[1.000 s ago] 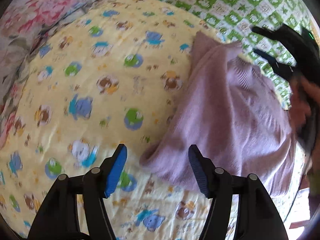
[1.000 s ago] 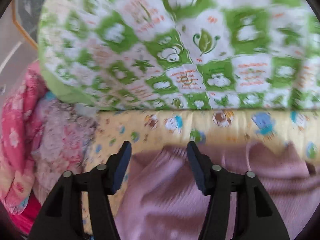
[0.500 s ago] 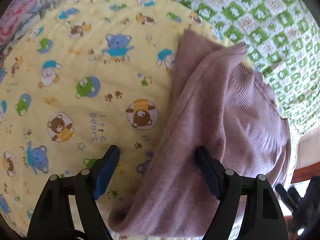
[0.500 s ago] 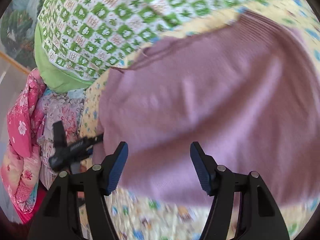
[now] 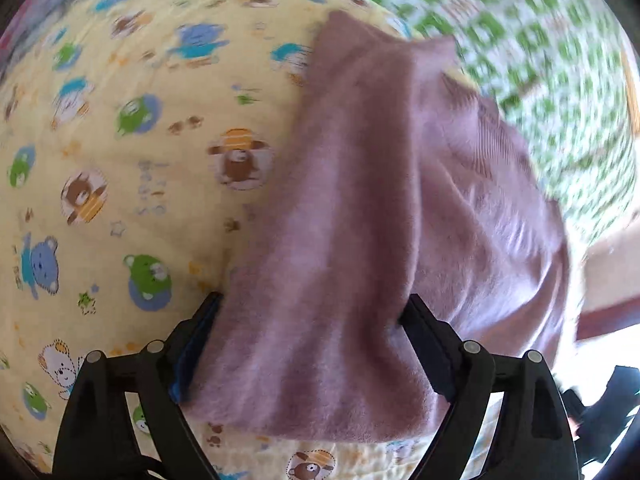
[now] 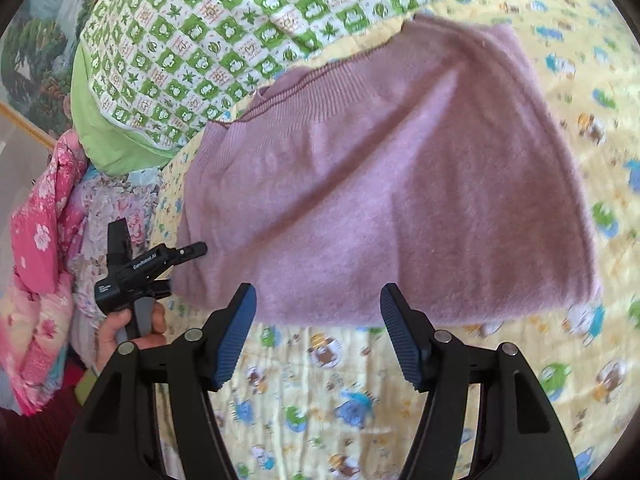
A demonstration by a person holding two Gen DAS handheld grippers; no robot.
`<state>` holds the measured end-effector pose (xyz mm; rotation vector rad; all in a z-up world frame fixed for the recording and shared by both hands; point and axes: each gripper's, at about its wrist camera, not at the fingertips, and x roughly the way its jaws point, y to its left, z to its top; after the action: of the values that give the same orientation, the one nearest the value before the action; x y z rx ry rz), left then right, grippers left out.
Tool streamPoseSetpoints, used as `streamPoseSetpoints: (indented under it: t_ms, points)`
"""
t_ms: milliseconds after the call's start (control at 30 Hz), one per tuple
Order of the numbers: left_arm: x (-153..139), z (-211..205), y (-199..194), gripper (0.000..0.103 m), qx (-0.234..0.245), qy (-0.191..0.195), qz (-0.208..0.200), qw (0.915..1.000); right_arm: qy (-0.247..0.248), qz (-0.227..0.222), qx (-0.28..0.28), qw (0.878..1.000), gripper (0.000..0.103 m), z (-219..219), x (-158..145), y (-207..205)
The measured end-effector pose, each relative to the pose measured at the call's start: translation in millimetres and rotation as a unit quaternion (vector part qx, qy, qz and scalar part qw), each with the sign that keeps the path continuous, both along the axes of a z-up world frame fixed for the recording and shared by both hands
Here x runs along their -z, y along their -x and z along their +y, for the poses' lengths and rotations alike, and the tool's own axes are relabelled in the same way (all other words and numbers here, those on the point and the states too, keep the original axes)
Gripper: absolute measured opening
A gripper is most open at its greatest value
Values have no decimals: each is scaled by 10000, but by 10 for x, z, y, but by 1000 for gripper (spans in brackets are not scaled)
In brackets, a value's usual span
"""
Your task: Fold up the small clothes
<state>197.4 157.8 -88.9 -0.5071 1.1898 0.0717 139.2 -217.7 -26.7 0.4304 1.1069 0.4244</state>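
Note:
A mauve knitted sweater lies folded on a yellow bear-print blanket. My left gripper straddles the sweater's near end. Its jaws are opening, with the fabric filling the gap between the blue pads. The right wrist view shows that same left gripper at the sweater's left corner, held by a hand. My right gripper is open just short of the sweater's near edge, with only the blanket between its fingers.
A green-and-white chequered quilt is bunched along the sweater's far side. Pink floral bedding is heaped at the left past the blanket's edge. A dark part of the other gripper shows at the lower right.
My left gripper has moved forward over the sweater's end and its jaws have widened. My right gripper has swung from the quilt side round to the sweater's near edge.

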Motion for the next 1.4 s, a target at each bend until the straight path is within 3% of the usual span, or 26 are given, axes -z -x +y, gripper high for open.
streamPoseSetpoints:
  t_ms: [67,133,200,333,600,800,900,1000,1167,1300,1400]
  points:
    - [-16,-90,-12,76,116,-206,-60,9997,27,-75,63,9999,65,-47,20,-36]
    - [-49,-128,-6,45,206,-163,-172,9995,90,-95,145,9998,65,-94,54,-99]
    - [-84,-170,-24,22,260,-51,-263,9993,68,-138,233,9996,65,-141,78,-149]
    - [-223,-347,-40,17,333,-449,-394,9977,-8,-222,307,9993,65,-188,107,-224]
    - [-817,-973,-67,15,890,-828,-1095,9865,-226,-147,465,9986,65,-278,197,-343]
    - [-1250,-1873,-251,15,1725,-626,-1723,9678,-502,-229,851,9948,65,-585,140,-396]
    - [-1402,-2429,-338,15,2271,-311,-2037,9518,-647,-280,1192,9904,65,-854,96,-425]
    - [-1217,-3041,-457,17,2929,-240,-1931,9361,-690,-307,1487,9860,65,-1091,77,-446]
    - [-569,-3466,-557,30,3423,-207,-1035,9336,-768,-315,1643,9829,65,-1259,47,-485]
    - [-602,-3428,-445,54,3440,-60,-1124,9322,-737,-429,1395,9865,65,-1178,-4,-546]
    - [-747,-3283,-344,57,3387,69,-1262,9323,-712,-454,1236,9887,65,-1089,-6,-617]
